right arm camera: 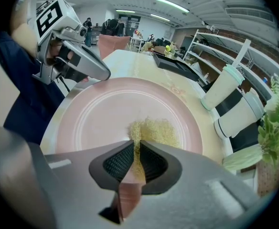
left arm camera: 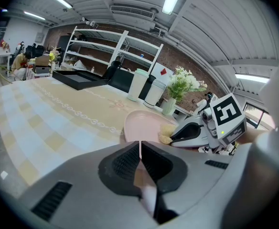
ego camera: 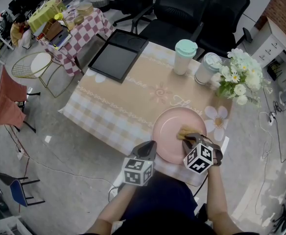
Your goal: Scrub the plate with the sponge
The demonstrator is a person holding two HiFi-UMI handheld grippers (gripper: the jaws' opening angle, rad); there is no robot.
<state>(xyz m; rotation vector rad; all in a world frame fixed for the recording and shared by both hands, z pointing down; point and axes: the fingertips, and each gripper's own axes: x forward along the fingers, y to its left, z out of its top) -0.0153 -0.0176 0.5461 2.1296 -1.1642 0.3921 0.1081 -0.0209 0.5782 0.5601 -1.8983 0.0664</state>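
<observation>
Two jobs are split between the hands. The left gripper (left arm camera: 140,148) has its jaws pinched almost together on the near rim of the plate (right arm camera: 101,113), I judge to stop it sliding under the rubbing. The right gripper (right arm camera: 135,150) is clamped on the yellow sponge (right arm camera: 155,130) and presses it flat on the plate's middle. The plate lies at the near edge of the table (ego camera: 133,89), right in front of the person, so strokes toward the body have little margin. Cups (ego camera: 184,58) and flowers (ego camera: 238,77) stand apart beyond the far rim. Bare cloth to the left offers the freest room.
</observation>
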